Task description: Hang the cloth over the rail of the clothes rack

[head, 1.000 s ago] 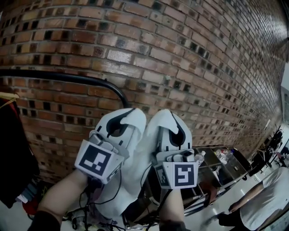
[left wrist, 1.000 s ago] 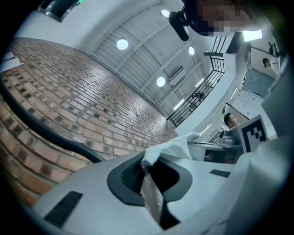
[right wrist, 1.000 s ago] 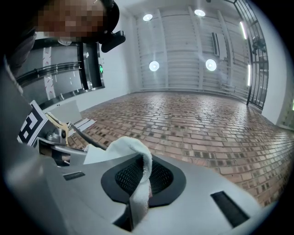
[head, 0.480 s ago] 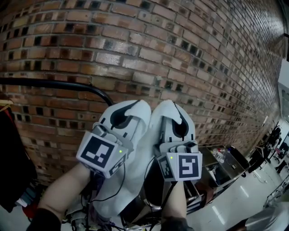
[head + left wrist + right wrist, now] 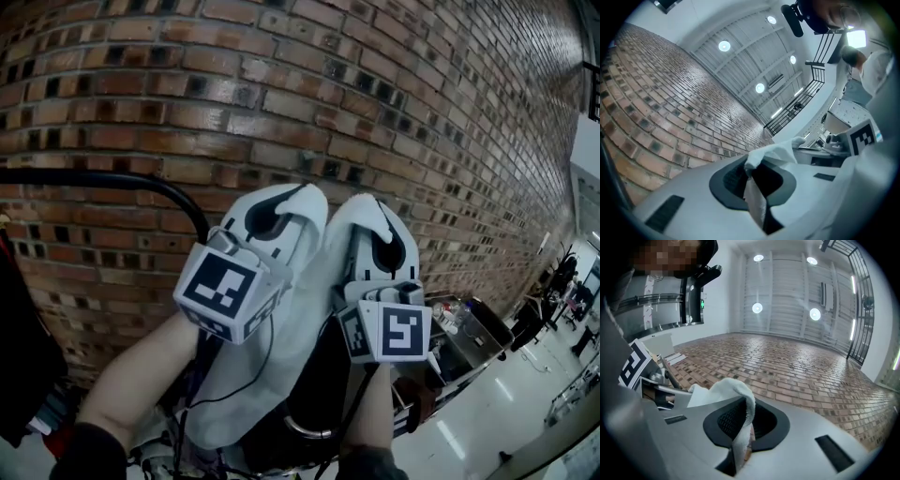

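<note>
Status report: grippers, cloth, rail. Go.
Grips: left hand-held gripper and right hand-held gripper both shut on cloth. Cloth held up before brick wall, not yet over rail. Nothing seen blocking rail.

No readable writing
No word, brand, number or sign could be made out in any view.
</note>
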{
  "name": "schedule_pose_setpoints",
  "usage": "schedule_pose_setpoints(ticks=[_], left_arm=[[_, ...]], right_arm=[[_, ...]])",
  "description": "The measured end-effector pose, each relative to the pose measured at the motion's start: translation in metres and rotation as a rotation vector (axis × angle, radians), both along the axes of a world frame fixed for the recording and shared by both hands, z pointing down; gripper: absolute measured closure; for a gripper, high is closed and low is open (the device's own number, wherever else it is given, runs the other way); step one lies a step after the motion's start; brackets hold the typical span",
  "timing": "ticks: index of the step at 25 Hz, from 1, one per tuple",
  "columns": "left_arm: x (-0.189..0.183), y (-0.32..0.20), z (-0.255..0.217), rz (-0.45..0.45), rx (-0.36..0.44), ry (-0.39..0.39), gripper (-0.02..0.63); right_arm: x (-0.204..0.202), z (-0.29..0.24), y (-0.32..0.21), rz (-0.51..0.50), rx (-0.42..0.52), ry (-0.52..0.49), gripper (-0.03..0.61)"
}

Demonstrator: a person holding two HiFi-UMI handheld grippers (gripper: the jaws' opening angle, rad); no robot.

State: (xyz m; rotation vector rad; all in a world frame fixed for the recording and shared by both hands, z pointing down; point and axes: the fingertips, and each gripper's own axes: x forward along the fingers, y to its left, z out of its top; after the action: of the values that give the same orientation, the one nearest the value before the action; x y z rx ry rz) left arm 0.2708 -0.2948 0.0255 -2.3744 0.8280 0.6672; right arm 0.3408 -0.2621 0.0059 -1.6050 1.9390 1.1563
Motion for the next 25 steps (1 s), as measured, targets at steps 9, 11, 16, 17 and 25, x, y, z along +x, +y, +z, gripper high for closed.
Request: schedule_pose_setpoints(ticks=[9,11,16,17,25], left_arm=[[0.046,-0.045,-0.021,-0.005,0.036,-0.019,0.569],[0.053,-0.056,-0.024,-0.012,0.027,-0.022,0.569],[0.052,-0.075,-0.039,-0.107,0.113,-0.013,0.569],[0.048,-0.076,-0.044,-0.124,0.141,0.004,0.569],[0.004,-0.076,-0.072,-0.144,0.232,0.053,0.568]], right_arm=[[0.035,-0.019,-0.009,-0.018,0.071,-0.043,0.555],[0.044,-0.017,-0.013,-0.001,0.073,-0.036,0.555],[0.057,-0.018,-0.028,0.028,0.097,-0.032,0.556],[0.056,-0.019,-0.032,0.037,0.104,-0.033,0.555],[0.039,-0.026,-0.055,0.136,0.135,-0.013,0.557]])
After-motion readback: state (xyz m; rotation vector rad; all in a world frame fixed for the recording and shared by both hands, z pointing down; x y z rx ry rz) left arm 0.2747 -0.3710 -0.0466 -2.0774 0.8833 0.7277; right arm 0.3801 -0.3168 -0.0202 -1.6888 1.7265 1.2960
